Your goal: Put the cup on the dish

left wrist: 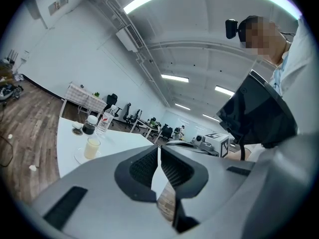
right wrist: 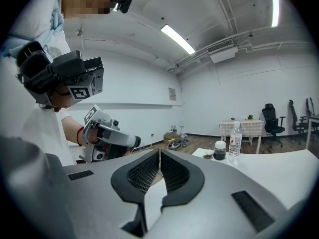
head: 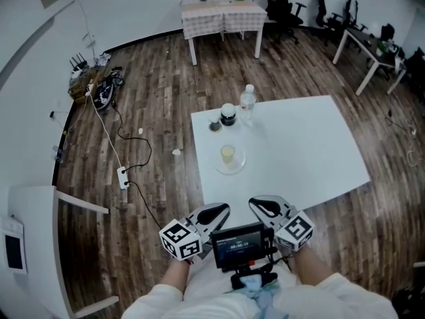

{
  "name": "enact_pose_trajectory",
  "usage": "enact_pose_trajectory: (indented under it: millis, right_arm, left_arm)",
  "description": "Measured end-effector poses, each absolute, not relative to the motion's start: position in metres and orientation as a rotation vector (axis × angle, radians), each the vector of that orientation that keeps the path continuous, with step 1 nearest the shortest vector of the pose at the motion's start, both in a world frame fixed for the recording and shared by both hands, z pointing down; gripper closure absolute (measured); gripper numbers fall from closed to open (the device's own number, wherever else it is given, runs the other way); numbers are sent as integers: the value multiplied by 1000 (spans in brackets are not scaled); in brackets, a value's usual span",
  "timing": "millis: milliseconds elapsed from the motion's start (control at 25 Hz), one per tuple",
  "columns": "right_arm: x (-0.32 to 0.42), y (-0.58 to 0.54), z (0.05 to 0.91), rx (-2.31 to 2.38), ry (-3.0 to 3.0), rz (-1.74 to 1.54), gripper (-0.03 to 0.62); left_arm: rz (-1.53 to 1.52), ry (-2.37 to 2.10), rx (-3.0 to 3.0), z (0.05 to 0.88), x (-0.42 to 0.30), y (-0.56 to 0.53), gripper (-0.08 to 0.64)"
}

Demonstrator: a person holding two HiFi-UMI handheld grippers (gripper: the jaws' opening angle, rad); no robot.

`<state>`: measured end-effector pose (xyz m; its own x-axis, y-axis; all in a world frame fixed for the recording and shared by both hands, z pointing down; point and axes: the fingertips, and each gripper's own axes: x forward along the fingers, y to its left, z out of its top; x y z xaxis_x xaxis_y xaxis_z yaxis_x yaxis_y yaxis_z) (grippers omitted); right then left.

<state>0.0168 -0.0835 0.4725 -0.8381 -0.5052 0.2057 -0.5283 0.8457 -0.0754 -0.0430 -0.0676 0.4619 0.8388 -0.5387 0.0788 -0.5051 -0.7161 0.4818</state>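
Note:
A cup of pale yellow liquid stands on a clear glass dish on the white table. The left gripper view also shows the cup on the dish. Both grippers are held close to the person's body, off the table's near edge. My left gripper is shut with nothing between its pads. My right gripper is shut and empty too. Each gripper appears in the other's view, the right gripper and the left gripper.
A dark jar with a white lid, a water bottle and a small lid stand at the table's far left corner. Cables and a power strip lie on the wood floor to the left. Another table and office chairs stand at the back.

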Motion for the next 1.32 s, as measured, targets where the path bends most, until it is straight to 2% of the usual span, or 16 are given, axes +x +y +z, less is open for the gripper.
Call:
enact_pose_trajectory:
  millis: [1320]
  right_arm:
    - [10, -85, 478, 810, -2808, 171, 564]
  left_arm:
    - [-102, -722, 2529, 465, -43, -67, 541]
